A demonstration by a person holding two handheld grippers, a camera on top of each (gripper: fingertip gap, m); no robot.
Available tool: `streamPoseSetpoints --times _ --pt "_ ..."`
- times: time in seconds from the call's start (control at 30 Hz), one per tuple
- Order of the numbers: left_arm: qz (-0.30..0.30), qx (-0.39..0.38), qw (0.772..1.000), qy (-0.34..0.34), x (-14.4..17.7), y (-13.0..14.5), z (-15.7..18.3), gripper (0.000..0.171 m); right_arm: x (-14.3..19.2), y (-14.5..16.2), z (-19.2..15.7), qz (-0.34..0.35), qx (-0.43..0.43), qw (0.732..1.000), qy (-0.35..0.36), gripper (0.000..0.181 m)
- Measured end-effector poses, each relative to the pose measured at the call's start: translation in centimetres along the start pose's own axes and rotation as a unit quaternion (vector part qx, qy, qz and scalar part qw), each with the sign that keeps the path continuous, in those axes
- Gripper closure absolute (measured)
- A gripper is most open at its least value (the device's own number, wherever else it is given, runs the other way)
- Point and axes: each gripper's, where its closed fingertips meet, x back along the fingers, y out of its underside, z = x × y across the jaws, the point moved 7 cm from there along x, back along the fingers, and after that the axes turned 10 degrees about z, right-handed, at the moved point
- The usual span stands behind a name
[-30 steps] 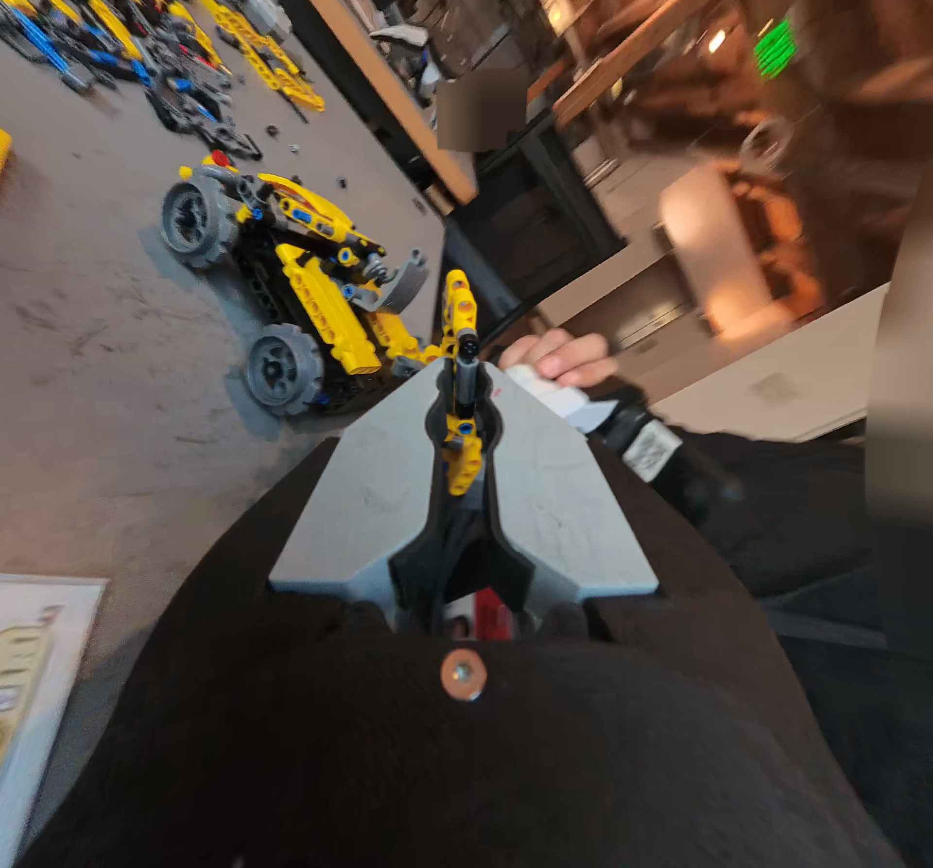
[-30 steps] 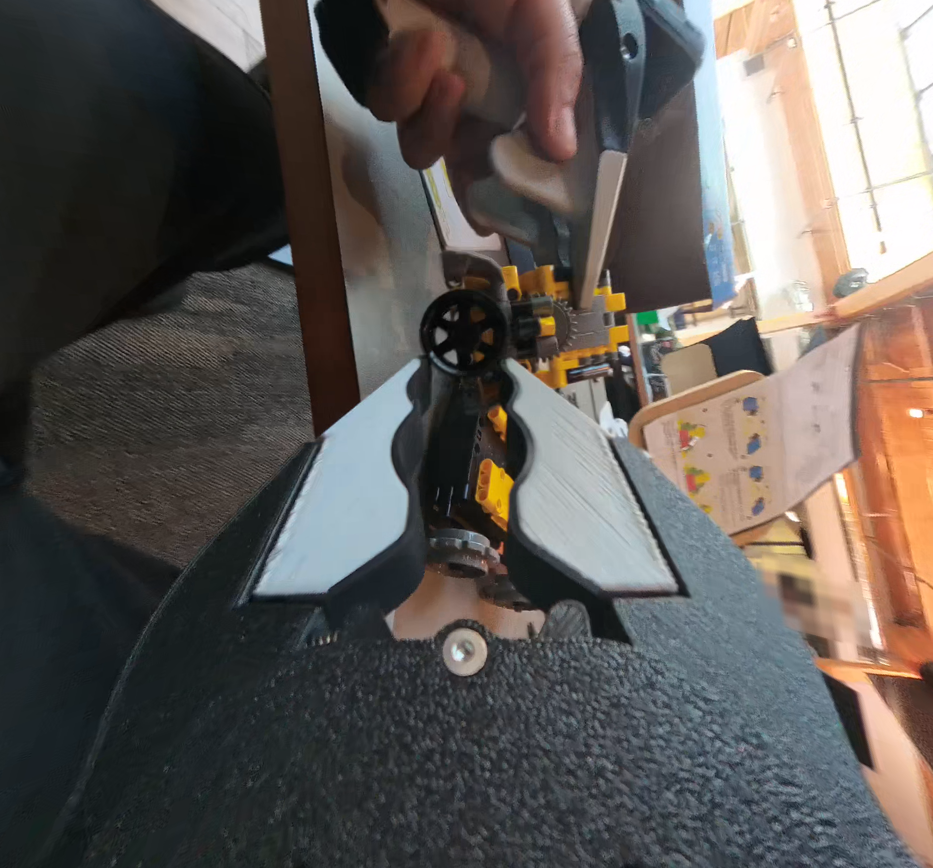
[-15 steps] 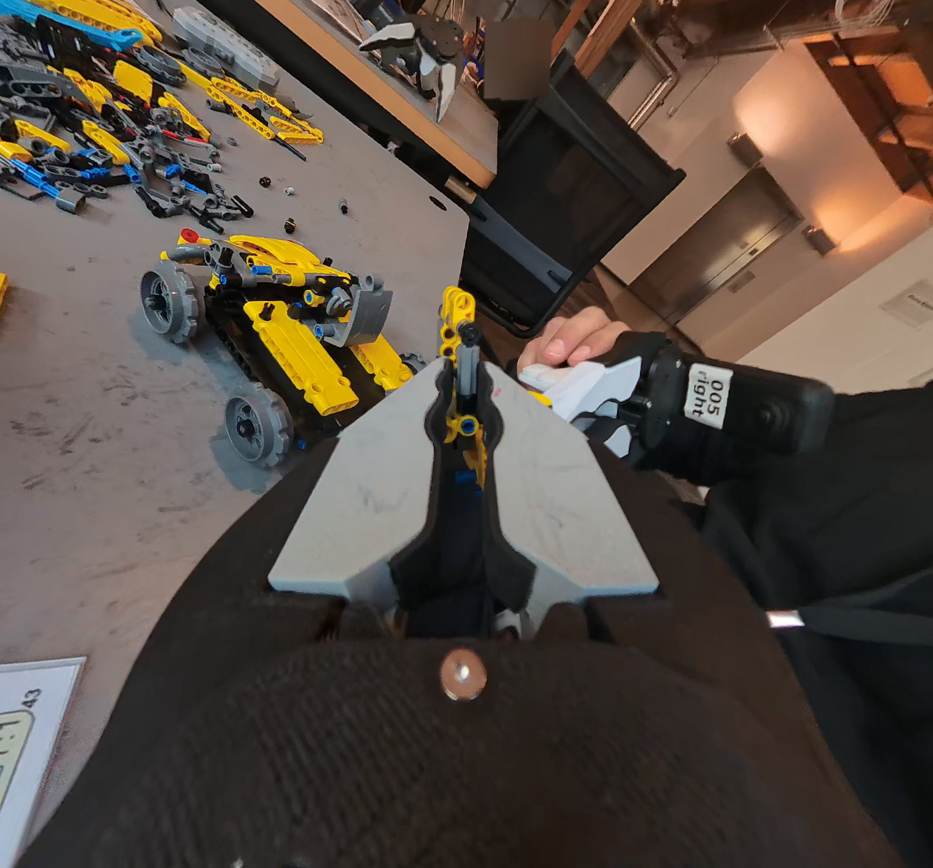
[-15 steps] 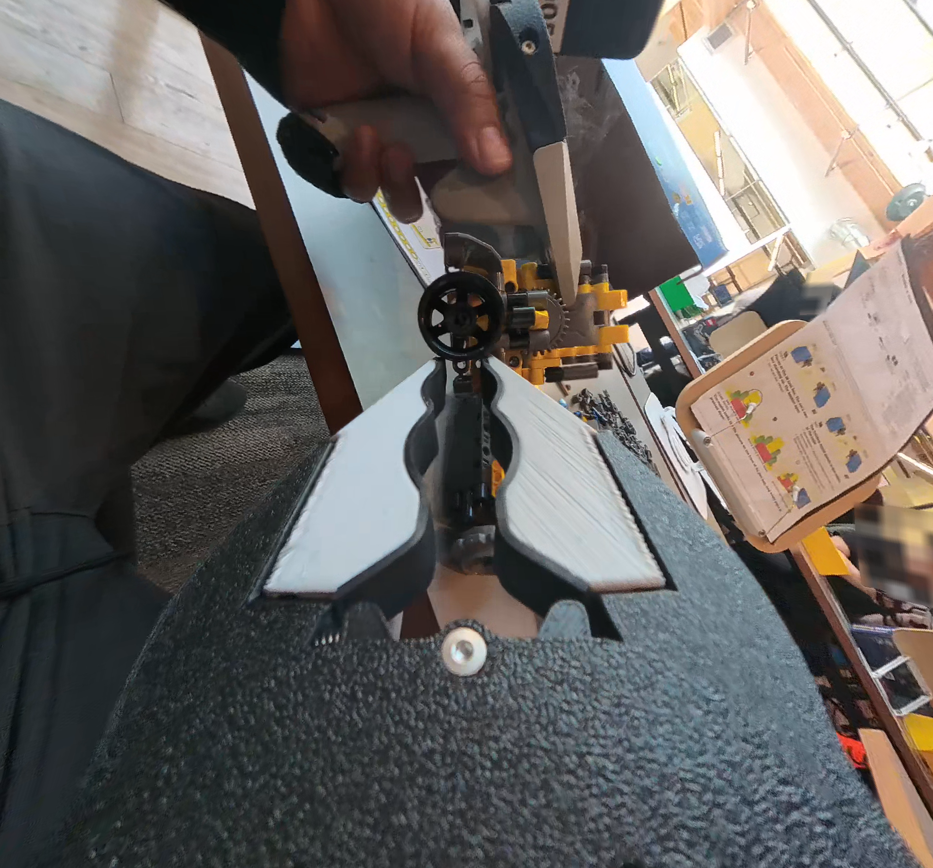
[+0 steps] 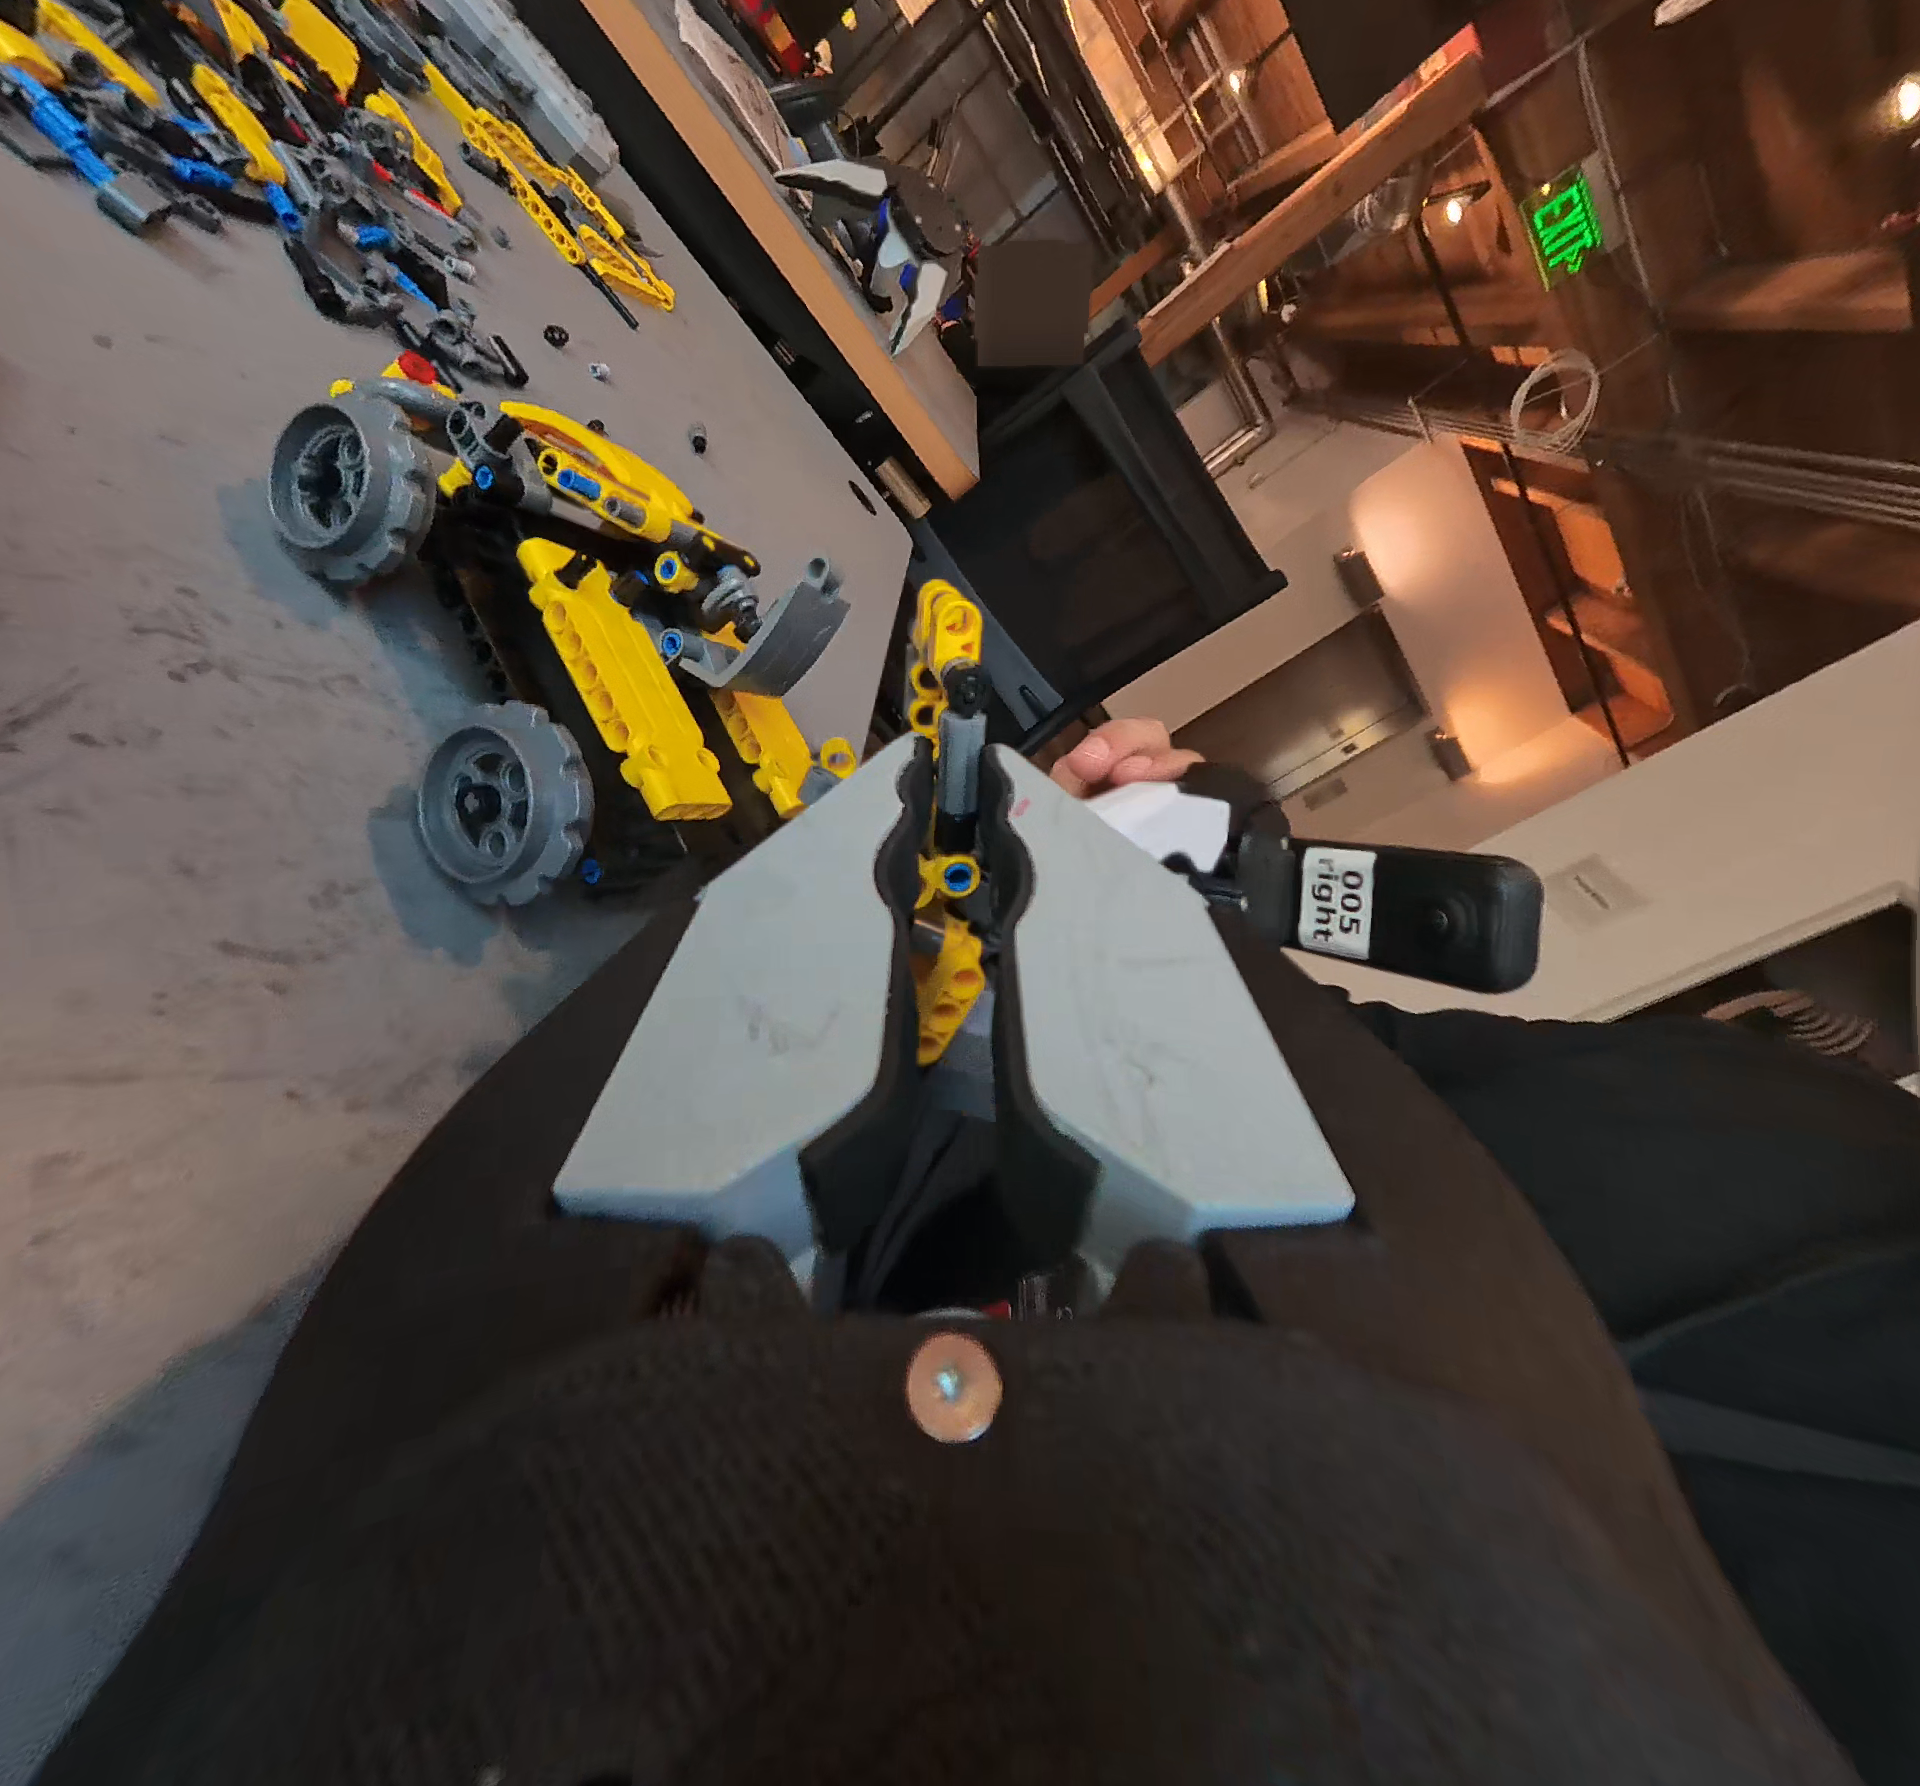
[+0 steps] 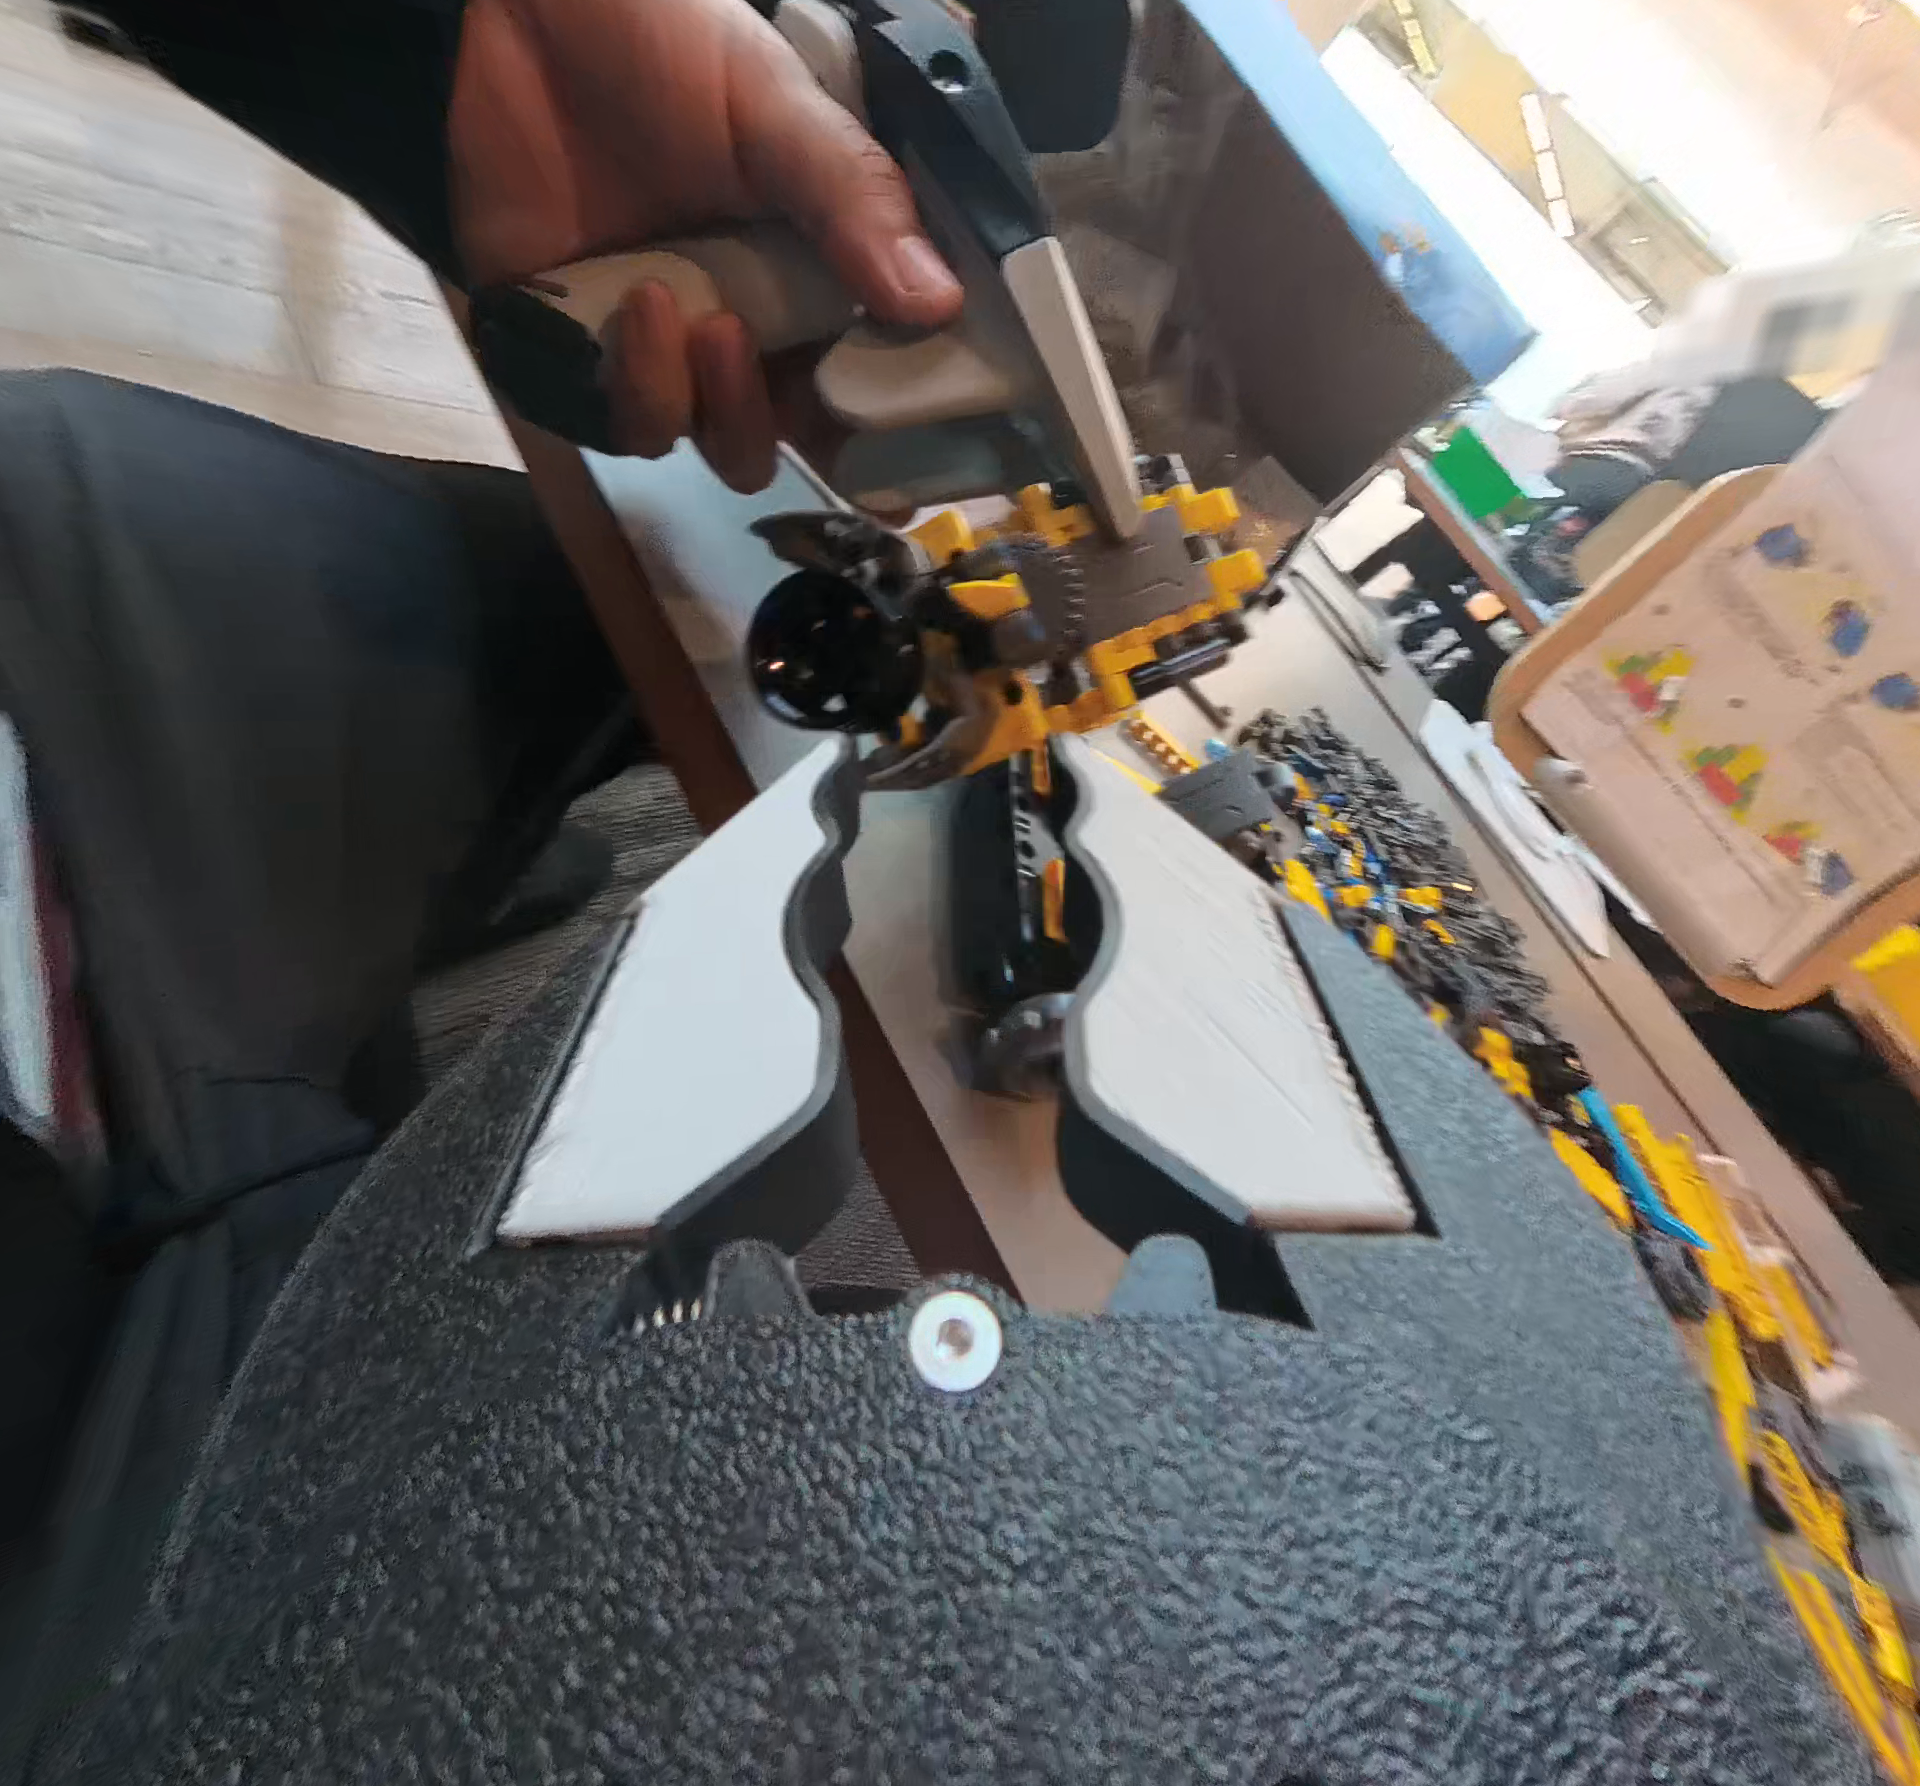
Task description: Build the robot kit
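My left gripper [image 5: 951,760] is shut on a small yellow and grey brick assembly [image 5: 948,635] and holds it up off the grey table's edge. In the right wrist view the assembly [image 6: 1101,593] hangs from the left gripper's finger [image 6: 1070,386], with a black wheel [image 6: 831,640] on its near end. My right gripper [image 6: 956,760] is open, its tips on either side of the assembly's lower end; contact is too blurred to tell. A yellow and black tracked vehicle model [image 5: 582,614] with grey wheels stands on the table [image 5: 156,905]; it also shows between the right jaws [image 6: 1003,895].
Several loose yellow, blue and black pieces [image 5: 260,74] lie farther along the table, also in the right wrist view [image 6: 1382,863]. An instruction booklet on a wooden stand [image 6: 1745,697] is at the right. A black chair [image 5: 1091,510] and a second table stand behind. The grippers' ends are close to 7 cm from one another.
My right jaws have spread wider and the right view has swung toward the table. The left gripper has tilted a little and stays shut on the assembly.
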Motion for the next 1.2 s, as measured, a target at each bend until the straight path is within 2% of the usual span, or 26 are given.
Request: streamPoseSetpoints --times 0.03,0.2,0.3,0.47,0.63,0.8,0.87,0.97,1.0,1.07,1.2 --pt "0.002 0.005 1.000 -0.004 0.0 0.3 -0.2 0.166 0.0 0.1 0.1 -0.001 0.013 1.000 0.014 0.138" --pt "0.022 0.009 0.999 -0.028 0.3 0.3 -1.0 0.167 -0.6 1.2 -1.6 -0.027 0.072 0.997 0.001 0.130" --pt "0.052 0.034 0.998 -0.026 0.6 -0.4 -1.1 0.167 -0.8 1.1 -2.3 -0.030 0.114 0.993 0.008 0.130" --pt "0.095 0.097 0.991 -0.005 0.2 -0.2 -1.1 0.167 -2.2 1.2 -1.9 -0.046 0.209 0.975 0.066 0.129" --pt "0.125 0.126 0.984 -0.006 0.3 0.3 -1.5 0.167 -2.8 1.2 -1.8 -0.038 0.215 0.974 0.063 0.131" --pt "0.093 0.041 0.994 -0.040 0.4 0.2 -0.8 0.167 -2.2 -0.3 -1.5 -0.002 0.209 0.976 0.059 0.148" --pt "0.056 -0.031 0.996 -0.055 0.1 0.2 -0.1 0.167 -2.1 -0.5 -1.3 -0.001 0.179 0.983 0.046 0.148" --pt "0.007 -0.131 0.988 -0.075 -0.3 0.3 0.6 0.166 -2.0 -0.4 -0.7 -0.002 0.128 0.991 0.033 0.144" --pt "-0.002 -0.154 0.985 -0.076 -0.3 0.3 0.8 0.166 -1.9 -0.2 -0.6 -0.006 0.110 0.994 0.022 0.149" --pt "-0.013 -0.173 0.983 -0.059 -0.5 0.4 1.2 0.166 -1.7 -0.1 -0.6 -0.008 0.097 0.995 0.017 0.149" --pt "-0.028 -0.171 0.984 -0.043 -1.0 0.5 1.4 0.165 -1.0 -0.8 -1.2 0.004 0.148 0.988 0.042 0.149"
